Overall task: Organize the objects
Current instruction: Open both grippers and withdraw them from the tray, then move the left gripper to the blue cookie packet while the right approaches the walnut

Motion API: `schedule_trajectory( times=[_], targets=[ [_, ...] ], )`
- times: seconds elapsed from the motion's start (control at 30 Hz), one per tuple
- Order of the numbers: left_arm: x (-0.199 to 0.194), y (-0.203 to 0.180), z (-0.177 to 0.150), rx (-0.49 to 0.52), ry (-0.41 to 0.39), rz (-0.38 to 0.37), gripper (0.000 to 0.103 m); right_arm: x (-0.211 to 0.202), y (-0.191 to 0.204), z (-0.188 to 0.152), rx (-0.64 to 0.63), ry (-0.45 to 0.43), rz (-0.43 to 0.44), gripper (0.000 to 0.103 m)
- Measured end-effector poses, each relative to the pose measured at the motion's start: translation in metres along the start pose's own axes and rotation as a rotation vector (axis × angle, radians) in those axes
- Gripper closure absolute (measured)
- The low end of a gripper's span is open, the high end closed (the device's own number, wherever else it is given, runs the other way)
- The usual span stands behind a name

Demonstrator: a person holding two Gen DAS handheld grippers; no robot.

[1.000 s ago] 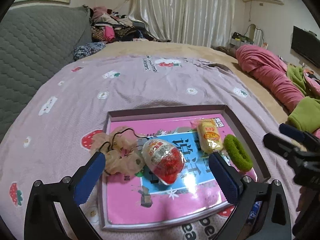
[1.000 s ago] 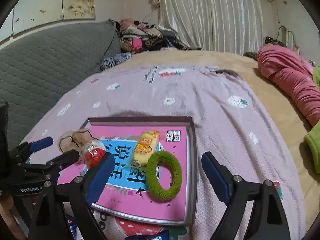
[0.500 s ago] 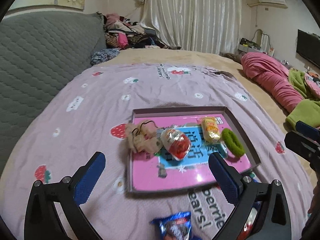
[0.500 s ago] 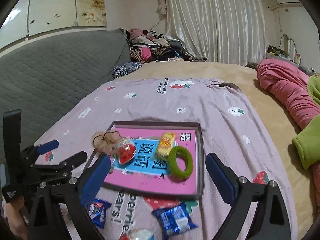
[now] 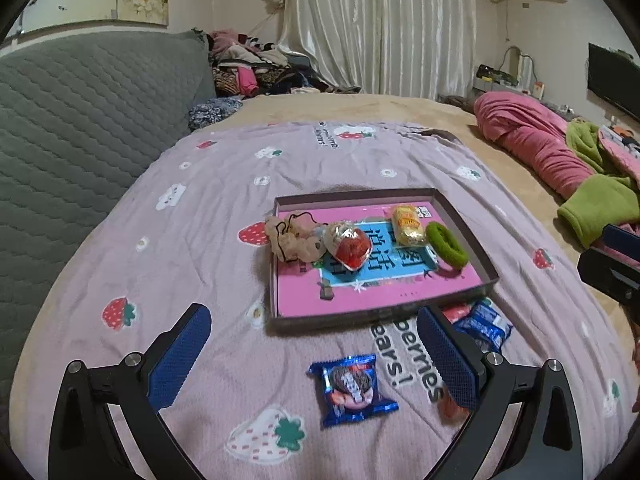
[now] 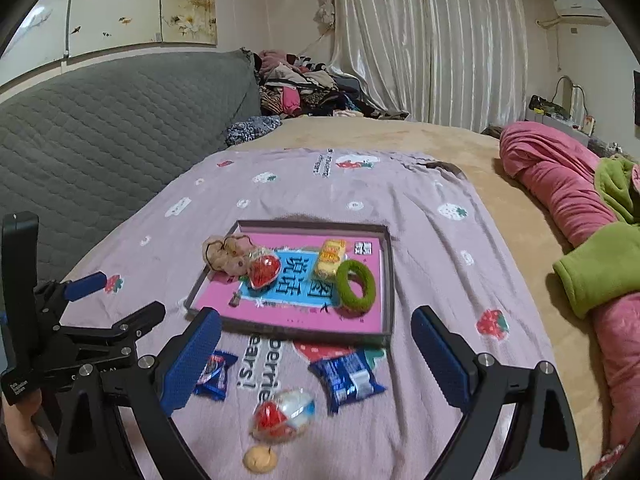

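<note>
Snack packets and small objects lie on a lilac blanket printed with strawberries [image 6: 440, 248], which covers the bed. Nearest, in the right wrist view, I count one small round orange biscuit [image 6: 261, 458], one clear egg-shaped capsule with red inside [image 6: 282, 417] and two blue foil snack packets [image 6: 347, 378] [image 6: 212, 374], all outside the tray. Just beyond them sits one shallow grey cardboard tray with a pink printed bottom [image 6: 387, 280]. Inside it are four things: one beige fabric scrunchie [image 6: 226, 257] hanging over the left edge, one second red egg capsule [image 6: 264, 270], one yellow wrapped snack [image 6: 330, 264] and one green fuzzy ring [image 6: 356, 287] near the right wall. The near part of the tray bottom is bare, and the blanket is open to the left, right and far side.

The right gripper [image 6: 316, 354] points down toward the packets; its blue-padded jaws have just been opening and stand wide apart, nothing between them. The left gripper [image 5: 310, 356] is tilted the same way, jaws wide apart, above one blue packet, not touching it.
</note>
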State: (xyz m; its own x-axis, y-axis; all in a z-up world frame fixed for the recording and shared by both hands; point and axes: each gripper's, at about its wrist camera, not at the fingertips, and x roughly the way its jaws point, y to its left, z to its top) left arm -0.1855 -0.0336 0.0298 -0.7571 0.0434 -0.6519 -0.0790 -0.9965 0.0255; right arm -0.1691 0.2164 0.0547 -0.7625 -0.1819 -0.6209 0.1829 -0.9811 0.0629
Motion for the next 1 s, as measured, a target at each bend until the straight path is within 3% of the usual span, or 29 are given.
schedule_trajectory(
  times=[1.0],
  targets=[
    [-0.068, 0.002, -0.054, 0.025, 0.018, 0.01, 0.0, -0.058, 0.038, -0.047, -0.043, 0.05, -0.047, 0.007]
  ],
)
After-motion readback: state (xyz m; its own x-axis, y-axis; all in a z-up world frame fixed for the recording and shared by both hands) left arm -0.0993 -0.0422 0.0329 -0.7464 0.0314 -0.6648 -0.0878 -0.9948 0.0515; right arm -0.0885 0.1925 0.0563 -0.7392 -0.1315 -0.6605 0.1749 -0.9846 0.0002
